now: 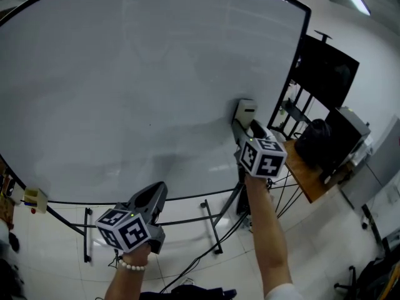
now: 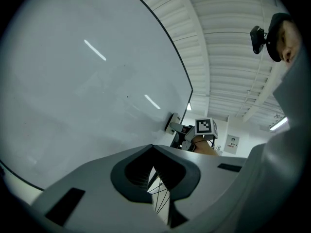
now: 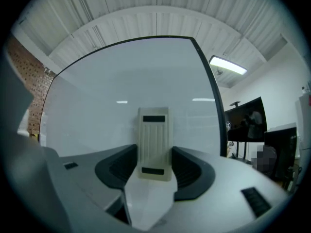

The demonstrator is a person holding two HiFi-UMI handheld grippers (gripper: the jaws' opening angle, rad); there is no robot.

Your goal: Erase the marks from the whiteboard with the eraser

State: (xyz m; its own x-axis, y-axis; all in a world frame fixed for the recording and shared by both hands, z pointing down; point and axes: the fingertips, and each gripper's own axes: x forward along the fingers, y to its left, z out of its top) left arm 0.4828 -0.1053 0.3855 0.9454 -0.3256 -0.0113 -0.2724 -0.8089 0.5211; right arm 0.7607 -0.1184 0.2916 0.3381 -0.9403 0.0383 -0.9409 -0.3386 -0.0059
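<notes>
Pinching the cream, ribbed, oblong plastic eraser (image 3: 154, 142) by its two long sides, the right gripper (image 1: 247, 129) holds it upright, long axis running up the board, and apparently flat against the large white glossy whiteboard (image 1: 137, 86). The eraser sits low on the board, near its black right-hand edge, so nearly all the surface lies to the left and above, and any sweep would have to go that way. I can make out no marks beyond a tiny speck. The left gripper (image 1: 156, 195) is pressed together on nothing, low under the board's bottom edge, well apart from the eraser.
</notes>
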